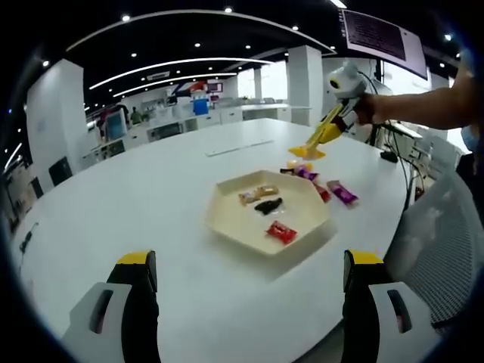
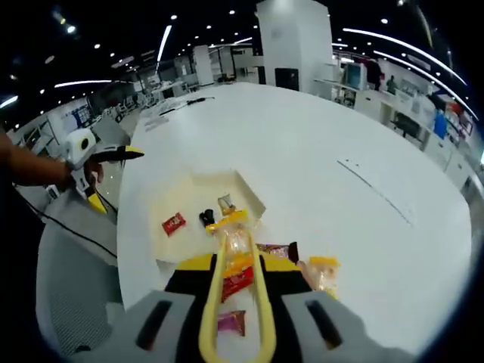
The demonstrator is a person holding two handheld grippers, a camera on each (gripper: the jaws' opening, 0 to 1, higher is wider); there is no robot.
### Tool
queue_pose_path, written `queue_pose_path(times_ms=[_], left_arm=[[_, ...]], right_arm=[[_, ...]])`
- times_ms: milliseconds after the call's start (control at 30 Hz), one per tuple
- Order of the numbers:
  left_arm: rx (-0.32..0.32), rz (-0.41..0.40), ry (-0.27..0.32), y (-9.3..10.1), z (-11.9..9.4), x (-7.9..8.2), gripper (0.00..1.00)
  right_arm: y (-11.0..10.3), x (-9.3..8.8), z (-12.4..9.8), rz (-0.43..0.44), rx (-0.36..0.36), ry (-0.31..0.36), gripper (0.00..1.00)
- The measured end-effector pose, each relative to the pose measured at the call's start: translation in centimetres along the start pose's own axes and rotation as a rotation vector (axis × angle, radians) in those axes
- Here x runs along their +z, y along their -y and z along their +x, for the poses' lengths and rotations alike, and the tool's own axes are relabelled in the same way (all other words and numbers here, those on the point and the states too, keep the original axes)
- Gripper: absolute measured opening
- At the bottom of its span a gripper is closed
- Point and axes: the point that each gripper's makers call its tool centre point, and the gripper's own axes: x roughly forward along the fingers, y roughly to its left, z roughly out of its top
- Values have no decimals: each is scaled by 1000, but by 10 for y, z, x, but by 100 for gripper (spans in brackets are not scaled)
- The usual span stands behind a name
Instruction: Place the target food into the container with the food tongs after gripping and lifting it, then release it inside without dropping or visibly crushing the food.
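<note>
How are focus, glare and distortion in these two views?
Left gripper view: sharp centre, table edge bowed by the fisheye, hexagonal tray evenly lit. Right gripper view: the yellow tongs soft up close, ceiling strips streaked, the white tabletop bright, near glare.

Left gripper view: tray (image 1: 227,219) at frame centre on table (image 1: 136,204). In tray: two snacks (image 1: 258,194) at upper part, one (image 1: 268,205) in middle, one (image 1: 281,231) at lower right. Upper right of tray, on table: row of snacks (image 1: 342,192). Tongs (image 1: 318,141) above that row, upper right of frame.

Right gripper view: tray (image 2: 189,193) left of centre; tongs (image 2: 231,265) rising from bottom, tips at tray's right rim. Snack bag (image 2: 321,274) right of tongs on table.
</note>
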Motion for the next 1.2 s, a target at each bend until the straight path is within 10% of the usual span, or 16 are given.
queue_pose_path(times_ms=[400, 1200], left_arm=[[8, -1, 34, -1, -3, 7, 99], [13, -14, 49, -2, -4, 10, 99]], right_arm=[[-43, 33, 51, -89, 73, 10, 22], [-47, 36, 38, -130, 98, 100, 24]])
